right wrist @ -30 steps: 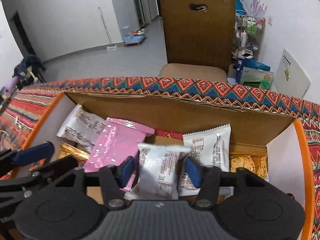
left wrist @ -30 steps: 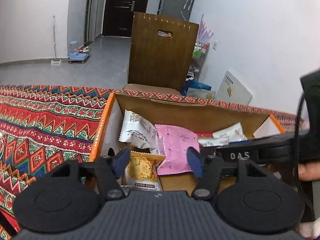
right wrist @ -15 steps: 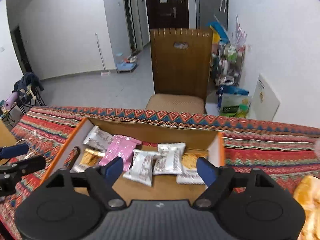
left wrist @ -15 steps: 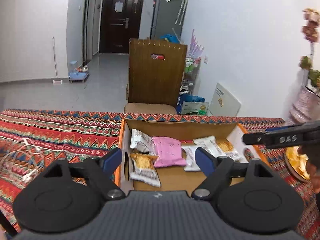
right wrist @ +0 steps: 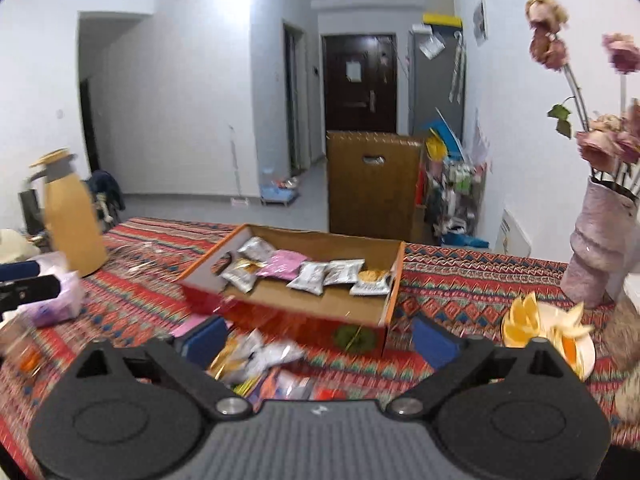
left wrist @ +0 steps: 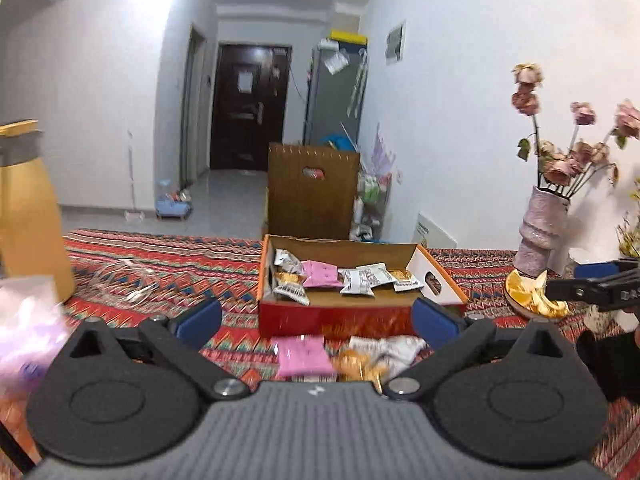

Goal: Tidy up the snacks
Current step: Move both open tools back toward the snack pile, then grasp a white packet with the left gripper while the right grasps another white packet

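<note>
An open cardboard box (left wrist: pixel 434 278) (right wrist: pixel 394 284) with orange edges sits on the patterned tablecloth. It holds several snack packets: white, pink (left wrist: pixel 320 274) (right wrist: pixel 284 264) and yellow ones in a row. Loose packets lie on the cloth in front of the box: a pink one (left wrist: pixel 304 356), a yellow one (left wrist: pixel 358 362) and white ones (right wrist: pixel 264 356). My left gripper (left wrist: pixel 318 318) is open and empty, held back above the loose packets. My right gripper (right wrist: pixel 318 338) is open and empty, also in front of the box.
A tan thermos jug (left wrist: pixel 24 208) (right wrist: pixel 74 216) stands at the left. A pink plastic bag (right wrist: pixel 56 300) lies near it. A plate of orange slices (right wrist: pixel 548 330) and a vase of dried roses (right wrist: pixel 600 236) stand at the right. A wooden chair (left wrist: pixel 314 190) is behind the table.
Both grippers have pulled back and up from inside the box and opened wider. The whole box and the loose packets in front of it have come into view.
</note>
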Available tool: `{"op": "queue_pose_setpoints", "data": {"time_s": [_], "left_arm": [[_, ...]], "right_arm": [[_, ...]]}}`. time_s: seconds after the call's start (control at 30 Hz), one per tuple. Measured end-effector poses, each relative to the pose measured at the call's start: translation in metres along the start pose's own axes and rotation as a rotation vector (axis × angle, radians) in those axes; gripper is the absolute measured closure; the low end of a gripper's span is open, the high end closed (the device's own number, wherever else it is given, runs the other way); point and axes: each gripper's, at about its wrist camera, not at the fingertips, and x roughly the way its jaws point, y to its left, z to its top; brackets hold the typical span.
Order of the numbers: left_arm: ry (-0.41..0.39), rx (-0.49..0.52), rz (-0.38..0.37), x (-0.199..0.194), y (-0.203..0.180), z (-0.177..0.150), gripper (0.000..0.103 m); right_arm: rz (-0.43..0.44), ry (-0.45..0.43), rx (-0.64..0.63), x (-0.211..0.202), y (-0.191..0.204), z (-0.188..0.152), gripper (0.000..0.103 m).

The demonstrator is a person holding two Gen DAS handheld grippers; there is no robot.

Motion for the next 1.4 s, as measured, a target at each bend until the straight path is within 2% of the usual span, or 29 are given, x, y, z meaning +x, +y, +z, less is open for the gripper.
{"op": "queue_pose_setpoints", "data": {"time_s": [0.13, 0.33, 0.47, 0.63, 0.8, 0.93, 1.1, 1.27, 1.3, 1.4], "left_arm": [[-0.046, 0.005, 0.023, -0.052, -0.014, -0.048, 0.0], [-0.013, -0.014, 0.063, -0.092, -0.028, -0.119, 0.0], [0.093, -0.047, 0.082, -0.101, -0.027, -0.159, 0.0], [0.176, -0.04, 0.112, -0.096, -0.02, -0.182, 0.0], [0.179, -0.01, 0.15, -0.087, -0.018, -0.184, 0.0], [0.191, -0.013, 0.138, -0.078, -0.016, -0.181, 0.0], [0.207, -0.038, 0.115, -0.057, -0.008, -0.169, 0.0], [0.23, -0.024, 0.06, -0.014, 0.001, -0.134, 0.0], [0.224, -0.02, 0.047, -0.004, 0.003, -0.125, 0.0], [0.188, 0.015, 0.006, 0.033, 0.004, -0.099, 0.002]], "right_arm": [[0.012, -0.058, -0.016, -0.053, 0.018, -0.057, 0.0], [-0.022, -0.14, -0.032, -0.101, 0.051, -0.147, 0.0], [-0.028, -0.07, 0.029, -0.106, 0.069, -0.205, 0.0], [-0.028, 0.04, 0.012, -0.096, 0.083, -0.245, 0.0], [-0.034, 0.054, 0.001, -0.09, 0.087, -0.247, 0.0], [-0.025, 0.04, 0.012, -0.084, 0.087, -0.24, 0.001], [0.03, 0.013, -0.011, -0.068, 0.088, -0.213, 0.004], [0.112, 0.003, -0.071, -0.035, 0.089, -0.172, 0.022], [0.116, -0.005, -0.084, -0.028, 0.089, -0.161, 0.029], [0.119, -0.025, -0.112, -0.003, 0.086, -0.125, 0.039]]}}
